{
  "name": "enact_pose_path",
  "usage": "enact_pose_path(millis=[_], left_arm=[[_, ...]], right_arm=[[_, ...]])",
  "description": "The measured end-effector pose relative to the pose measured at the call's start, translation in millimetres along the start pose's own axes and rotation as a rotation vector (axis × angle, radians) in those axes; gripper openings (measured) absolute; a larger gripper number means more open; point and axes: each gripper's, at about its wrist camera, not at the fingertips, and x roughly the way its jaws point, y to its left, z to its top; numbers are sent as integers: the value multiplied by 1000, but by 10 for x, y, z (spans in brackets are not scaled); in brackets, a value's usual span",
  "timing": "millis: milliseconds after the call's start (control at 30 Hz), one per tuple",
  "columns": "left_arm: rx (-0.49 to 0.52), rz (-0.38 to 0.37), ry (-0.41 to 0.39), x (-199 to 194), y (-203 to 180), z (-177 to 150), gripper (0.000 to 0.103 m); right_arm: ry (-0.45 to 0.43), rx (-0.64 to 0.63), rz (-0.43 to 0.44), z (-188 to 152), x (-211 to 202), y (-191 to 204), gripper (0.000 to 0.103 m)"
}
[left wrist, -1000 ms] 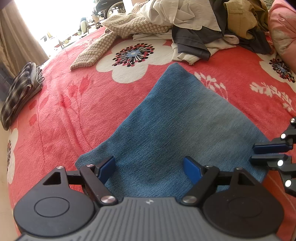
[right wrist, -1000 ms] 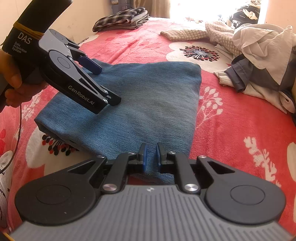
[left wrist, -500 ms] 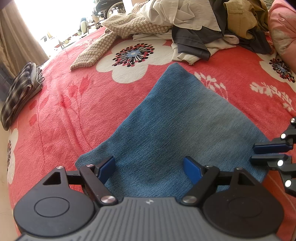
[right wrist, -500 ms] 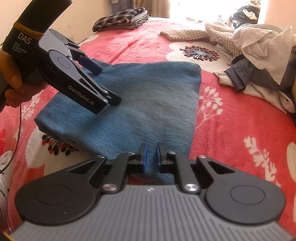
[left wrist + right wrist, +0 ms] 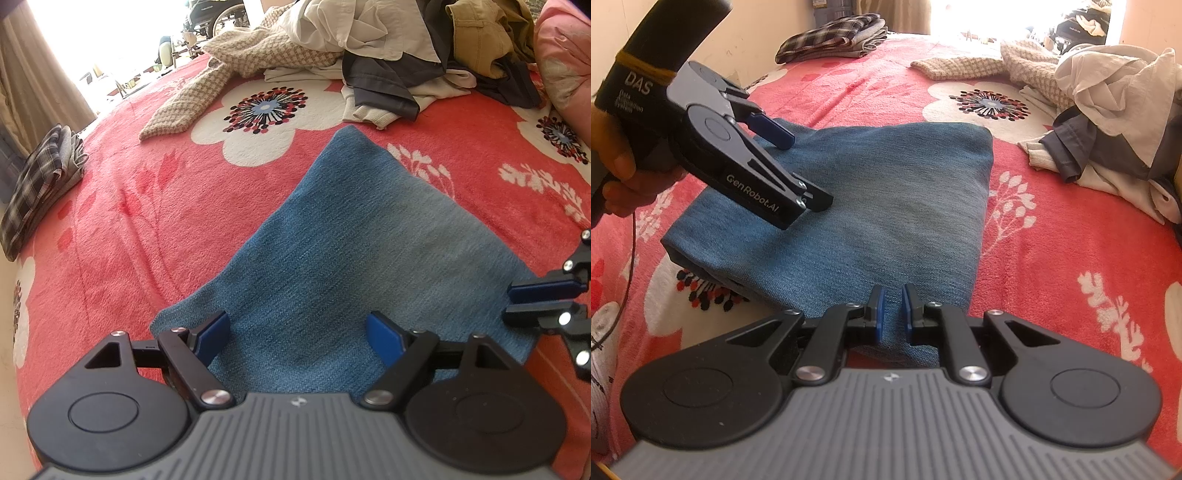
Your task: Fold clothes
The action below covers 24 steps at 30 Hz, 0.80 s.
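— On the red flowered bedspread [image 5: 122, 229], what is lying between the two tools?
— Folded blue jeans [image 5: 332, 266] are lying flat there, one folded corner pointing toward the pile of loose clothes [image 5: 399, 55] at the far side.
— How is the left gripper [image 5: 299, 332] sitting?
— Its blue-padded fingers are standing spread wide, hovering over the near edge of the denim with cloth showing between them; whether the pads are touching the fabric, I cannot tell.
— And the right gripper [image 5: 891, 314]?
— Its pads are sitting close together with a narrow slit between, a strip of the jeans' edge showing in that gap. Whether it is actually pinching the cloth, I cannot tell.
— Is anyone showing?
— A hand [image 5: 617, 166] is gripping the left tool's black handle at the edge of the right wrist view.
— Anything already folded?
— A plaid stack [image 5: 834, 37] is resting at the bedspread's far edge, well apart from the jeans
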Motion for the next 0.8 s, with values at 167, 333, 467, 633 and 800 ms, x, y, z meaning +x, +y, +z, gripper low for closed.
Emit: enact_pose_path(millis=[167, 333, 467, 633, 800], left_arm=[[-3, -18, -11, -3, 35, -21, 83], [8, -24, -17, -5, 35, -29, 84], [11, -35, -21, -11, 51, -36, 84], [16, -48, -31, -7, 75, -54, 85], [21, -66, -44, -18, 96, -75, 86]], right_arm=[[-80, 106, 56, 125, -158, -211, 11], [-166, 157, 36, 357, -135, -434, 12], [-186, 159, 18, 549, 74, -544, 12], [-190, 144, 7, 785, 373, -595, 12], [-175, 183, 22, 913, 663, -662, 12]])
